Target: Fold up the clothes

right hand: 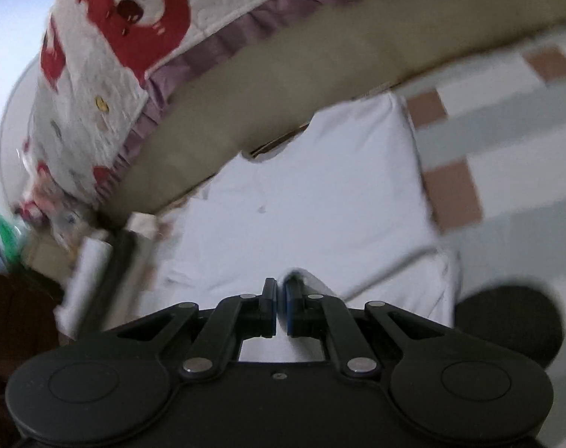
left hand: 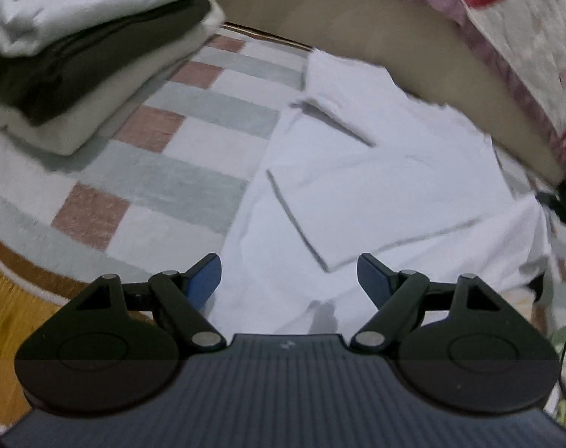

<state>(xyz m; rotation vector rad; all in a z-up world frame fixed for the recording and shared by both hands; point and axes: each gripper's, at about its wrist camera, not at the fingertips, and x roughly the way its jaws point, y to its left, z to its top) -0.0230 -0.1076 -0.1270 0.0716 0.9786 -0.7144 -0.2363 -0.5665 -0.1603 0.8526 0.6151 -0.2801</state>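
On the checked rug (left hand: 178, 171), the white shirt (left hand: 376, 186) stretches ahead of both grippers: right gripper (right hand: 281, 308) pinches its near hem, left gripper (left hand: 289, 280) gapes empty above it.

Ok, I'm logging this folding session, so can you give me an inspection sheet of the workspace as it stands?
Surface: checked rug in white, grey-green and pink squares, on a wooden floor.
Job's things: white cotton T-shirt lying partly folded on the rug; stack of folded white, black and cream garments at its far left.
Clutter: blurred small items beside the bed at the right-wrist view's left edge; cannot identify.
Grippers: left gripper open above the shirt's near edge; right gripper shut on a fold of the shirt.
Cables: nothing seen.
Surroundings: bed with a white quilt printed with red shapes, purple frill below.
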